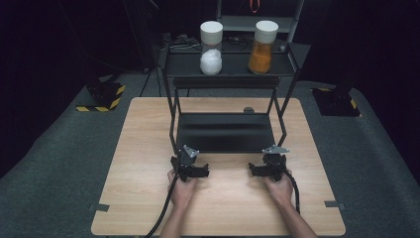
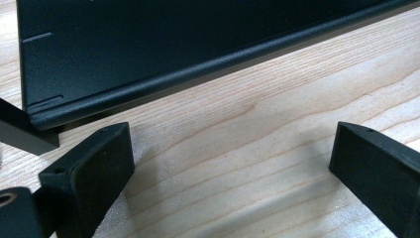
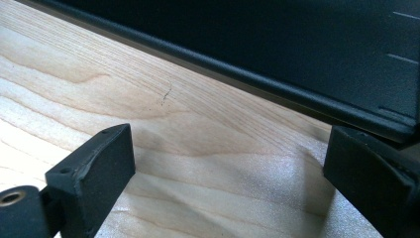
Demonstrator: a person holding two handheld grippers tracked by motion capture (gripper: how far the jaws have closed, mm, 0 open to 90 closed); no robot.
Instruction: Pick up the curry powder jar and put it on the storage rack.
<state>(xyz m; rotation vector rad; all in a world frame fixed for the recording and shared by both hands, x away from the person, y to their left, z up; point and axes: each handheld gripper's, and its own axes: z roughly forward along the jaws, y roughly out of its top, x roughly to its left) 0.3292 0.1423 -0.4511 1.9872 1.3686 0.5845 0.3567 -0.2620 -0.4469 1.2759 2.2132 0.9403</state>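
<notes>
A black two-tier metal rack (image 1: 225, 131) stands on the wooden table (image 1: 148, 148). On its upper shelf stand two white-capped jars: one with white contents (image 1: 211, 42), one with orange powder (image 1: 262, 42). My left gripper (image 1: 189, 166) rests on the table just before the rack's front left corner, held by a hand. My right gripper (image 1: 270, 166) rests before the front right corner. In the left gripper view my left gripper (image 2: 233, 168) is open over bare wood near the lower shelf's edge (image 2: 163, 82). In the right gripper view my right gripper (image 3: 228, 173) is open too, close to the shelf's edge (image 3: 277, 84).
Dark grey carpet (image 1: 59, 163) surrounds the table. Black bases with yellow-black hazard stripes sit at the back left (image 1: 101, 96) and back right (image 1: 337, 101). A small dark round object (image 1: 248, 110) lies on the table behind the rack.
</notes>
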